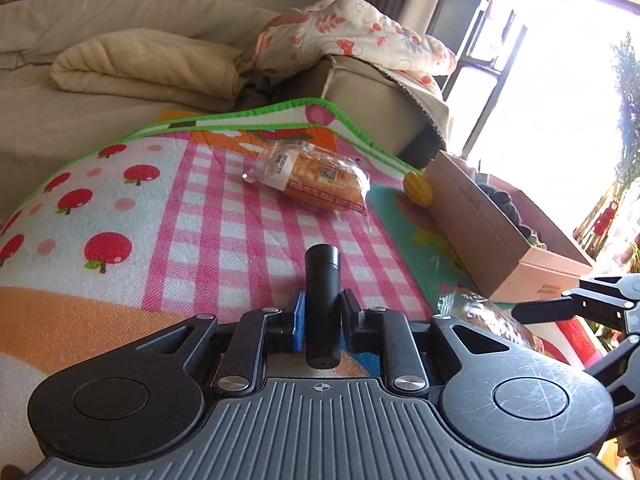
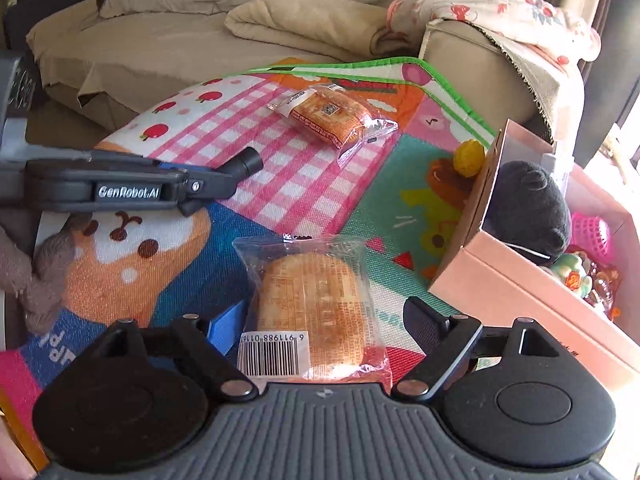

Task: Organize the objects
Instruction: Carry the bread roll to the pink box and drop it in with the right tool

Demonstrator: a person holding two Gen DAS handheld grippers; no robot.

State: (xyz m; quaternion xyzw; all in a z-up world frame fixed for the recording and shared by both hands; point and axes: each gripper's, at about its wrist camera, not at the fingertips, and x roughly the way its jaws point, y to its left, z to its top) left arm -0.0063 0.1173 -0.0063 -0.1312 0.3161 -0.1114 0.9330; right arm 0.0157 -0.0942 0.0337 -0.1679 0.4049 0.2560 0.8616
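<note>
My left gripper (image 1: 322,308) is shut on a black cylinder (image 1: 322,280) and holds it above the colourful play mat (image 1: 160,208); it also shows in the right wrist view (image 2: 208,188) with the cylinder (image 2: 246,162) sticking out. My right gripper (image 2: 320,320) is open around a wrapped bread bun (image 2: 316,304) lying on the mat (image 2: 192,240). A second wrapped orange snack (image 2: 332,116) lies farther back on the pink check, also in the left wrist view (image 1: 316,180). A pink box (image 2: 520,280) stands at the right.
The pink box (image 1: 500,232) holds a black plush toy (image 2: 528,208), a pink basket (image 2: 592,232) and small toys. A yellow toy (image 2: 470,156) sits by its far corner. A beige sofa (image 2: 160,40) with a folded blanket (image 2: 312,20) lies behind the mat.
</note>
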